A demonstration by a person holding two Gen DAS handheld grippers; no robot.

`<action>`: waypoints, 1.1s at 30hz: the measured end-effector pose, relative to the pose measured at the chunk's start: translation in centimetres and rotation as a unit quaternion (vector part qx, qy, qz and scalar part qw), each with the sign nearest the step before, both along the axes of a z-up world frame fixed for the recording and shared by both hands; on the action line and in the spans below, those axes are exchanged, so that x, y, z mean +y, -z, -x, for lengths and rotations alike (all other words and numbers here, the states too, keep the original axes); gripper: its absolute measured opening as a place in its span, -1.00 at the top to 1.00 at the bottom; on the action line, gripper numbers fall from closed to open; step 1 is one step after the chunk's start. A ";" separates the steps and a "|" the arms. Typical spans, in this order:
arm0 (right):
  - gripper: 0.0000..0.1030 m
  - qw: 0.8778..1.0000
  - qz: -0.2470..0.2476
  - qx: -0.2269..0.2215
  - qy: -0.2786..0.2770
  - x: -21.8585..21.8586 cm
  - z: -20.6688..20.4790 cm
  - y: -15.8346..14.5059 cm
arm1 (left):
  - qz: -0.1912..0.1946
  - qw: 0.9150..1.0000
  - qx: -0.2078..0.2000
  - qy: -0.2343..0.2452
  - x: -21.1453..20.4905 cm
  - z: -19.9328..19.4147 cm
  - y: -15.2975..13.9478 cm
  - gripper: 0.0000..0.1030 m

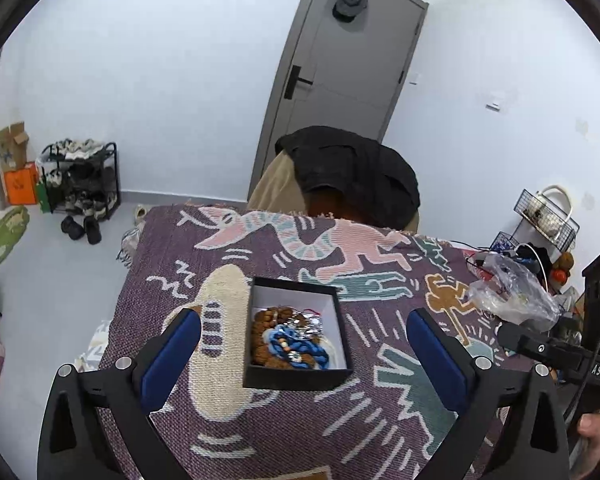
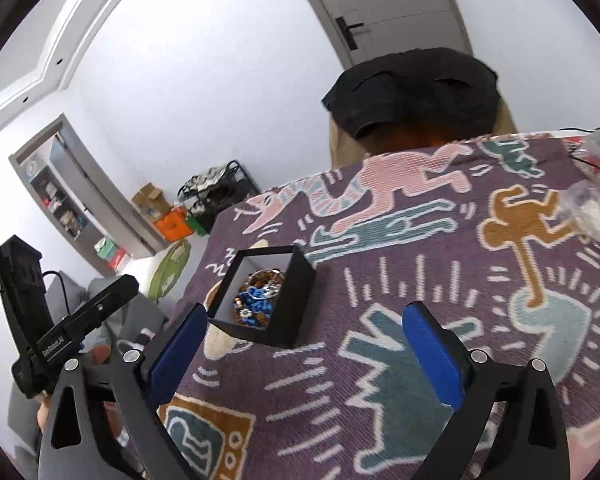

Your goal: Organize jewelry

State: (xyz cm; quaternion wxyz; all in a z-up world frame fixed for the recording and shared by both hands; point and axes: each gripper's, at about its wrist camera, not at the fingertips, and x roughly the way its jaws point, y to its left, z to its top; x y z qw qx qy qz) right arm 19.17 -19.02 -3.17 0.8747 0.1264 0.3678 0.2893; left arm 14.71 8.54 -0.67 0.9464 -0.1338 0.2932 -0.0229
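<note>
A black open box (image 1: 297,378) with a white lining sits on the patterned purple cloth (image 1: 260,432). It holds brown beads (image 1: 265,322), a blue braided piece (image 1: 300,346) and silver jewelry (image 1: 308,322). My left gripper (image 1: 304,344) is open and empty, held above the table with its blue pads either side of the box. In the right wrist view the box (image 2: 296,312) lies left of centre, and my right gripper (image 2: 304,336) is open and empty just near of it, above the cloth (image 2: 420,280).
A crumpled clear plastic bag (image 1: 512,292) lies at the table's right edge, also in the right wrist view (image 2: 596,208). A chair with a black garment (image 1: 352,172) stands behind the table. Wire baskets (image 1: 548,216) stand at the right, a shoe rack (image 1: 84,176) by the far wall.
</note>
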 end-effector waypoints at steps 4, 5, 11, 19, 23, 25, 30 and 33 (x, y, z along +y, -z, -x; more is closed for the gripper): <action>-1.00 1.000 0.001 -0.014 0.018 -2.3 1.4 -0.6 | -0.014 1.000 -0.011 0.009 -1.7 1.3 -0.9 -0.99; -1.00 1.000 0.001 -0.017 0.021 -2.8 1.7 -0.7 | -0.017 1.000 -0.015 0.010 -2.2 1.7 -1.2 -0.99; -1.00 0.999 0.000 -0.041 0.034 -5.9 4.6 -1.6 | -0.036 0.999 -0.029 0.013 -4.2 4.1 -2.5 -0.99; -1.00 0.997 0.005 -0.067 0.036 -8.8 8.4 -2.6 | -0.070 0.996 -0.046 0.011 -6.6 7.8 -3.5 -0.99; -1.00 0.996 0.018 -0.079 0.028 -9.6 10.3 -2.7 | -0.072 0.996 -0.060 0.004 -7.4 10.0 -3.6 -0.99; -1.00 0.996 0.020 -0.081 0.022 -9.9 10.9 -2.6 | -0.077 0.995 -0.069 0.005 -7.7 10.9 -3.5 -0.99; -1.00 0.995 0.037 -0.093 0.020 -10.4 12.1 -2.4 | -0.074 0.993 -0.088 -0.008 -7.1 12.7 -2.4 -0.99; -1.00 0.995 0.038 -0.087 0.015 -10.5 12.3 -2.0 | -0.069 0.994 -0.081 -0.022 -6.4 12.8 -1.9 -0.99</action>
